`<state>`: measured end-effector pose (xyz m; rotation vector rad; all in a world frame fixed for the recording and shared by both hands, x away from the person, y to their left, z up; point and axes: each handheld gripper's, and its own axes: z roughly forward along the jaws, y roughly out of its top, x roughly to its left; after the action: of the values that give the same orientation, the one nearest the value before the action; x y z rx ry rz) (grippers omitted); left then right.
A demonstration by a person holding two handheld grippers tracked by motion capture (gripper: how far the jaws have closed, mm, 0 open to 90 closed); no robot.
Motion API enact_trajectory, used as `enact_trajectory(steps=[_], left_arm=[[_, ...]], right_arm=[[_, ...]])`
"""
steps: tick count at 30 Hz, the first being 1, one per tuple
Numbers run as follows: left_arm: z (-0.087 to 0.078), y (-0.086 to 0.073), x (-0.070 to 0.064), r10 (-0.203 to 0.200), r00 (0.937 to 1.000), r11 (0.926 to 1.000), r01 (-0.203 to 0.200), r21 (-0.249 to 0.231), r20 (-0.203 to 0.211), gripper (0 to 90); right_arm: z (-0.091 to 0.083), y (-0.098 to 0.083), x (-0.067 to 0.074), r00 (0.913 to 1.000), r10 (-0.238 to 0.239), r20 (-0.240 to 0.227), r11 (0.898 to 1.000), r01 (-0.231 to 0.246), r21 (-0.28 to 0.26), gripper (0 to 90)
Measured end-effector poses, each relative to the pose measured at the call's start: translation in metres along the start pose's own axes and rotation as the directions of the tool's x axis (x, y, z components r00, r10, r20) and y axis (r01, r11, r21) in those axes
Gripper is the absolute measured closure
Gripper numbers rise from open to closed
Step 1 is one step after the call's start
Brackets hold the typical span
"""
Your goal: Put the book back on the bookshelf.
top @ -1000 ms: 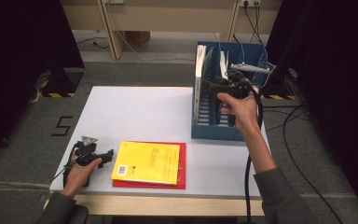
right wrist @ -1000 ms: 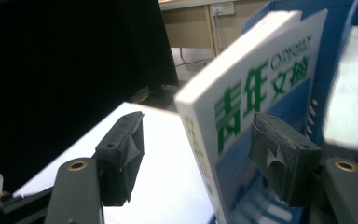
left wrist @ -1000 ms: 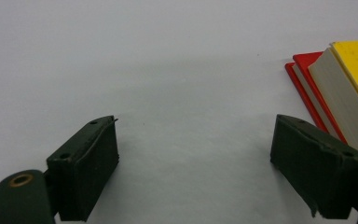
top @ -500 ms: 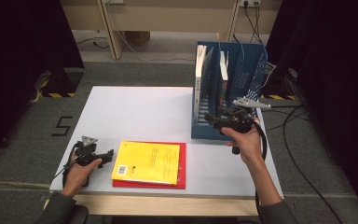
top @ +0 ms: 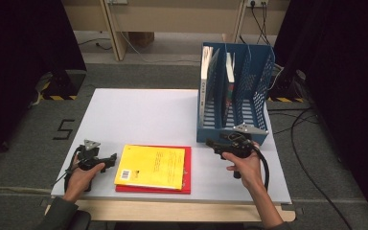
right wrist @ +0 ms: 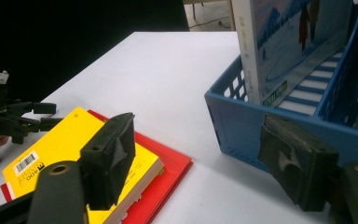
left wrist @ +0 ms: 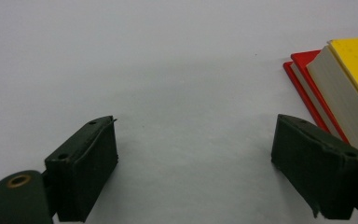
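Observation:
A yellow book (top: 153, 165) lies flat on a red book (top: 184, 186) near the front of the white table (top: 139, 115). My left gripper (top: 111, 159) rests on the table just left of them, open, with bare table between its pads (left wrist: 86, 168); the yellow book's page edge (left wrist: 342, 93) is at its right. My right gripper (top: 211, 143) hovers low in front of the blue file rack (top: 235, 132), pointing left at the books. Its jaws have just been opening and nothing is between them (right wrist: 196, 158). Two books (top: 206, 81) stand upright in the rack.
The rack stands at the table's right rear, its front wall (right wrist: 242, 126) close to my right gripper. A black cable (top: 264, 167) loops from that gripper over the front edge. Grey floor with cables and a taped "5" (top: 63, 129) surrounds the table.
My right hand has come down from the top of the rack to just above the table in front of it. Its jaws stand wider. The left hand has not moved.

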<state>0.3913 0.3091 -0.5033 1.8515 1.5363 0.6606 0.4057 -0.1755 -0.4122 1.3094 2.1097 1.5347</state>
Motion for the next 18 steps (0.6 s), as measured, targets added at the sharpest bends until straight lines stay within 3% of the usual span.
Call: enact_trajectory(steps=[12,18], left_arm=[[0.0,0.0,0.0,-0.001,1.0,1.0,0.001,-0.004,0.003,13.2],[0.0,0.0,0.0,0.0,1.0,1.0,0.0,-0.004,0.004,13.3]], right_arm=[[0.009,-0.029,0.003,0.9998,0.006,-0.016,1.0,-0.006,0.011,17.3],[0.012,-0.038,0.005,0.9996,0.015,-0.024,0.999,-0.014,0.034,17.2]])
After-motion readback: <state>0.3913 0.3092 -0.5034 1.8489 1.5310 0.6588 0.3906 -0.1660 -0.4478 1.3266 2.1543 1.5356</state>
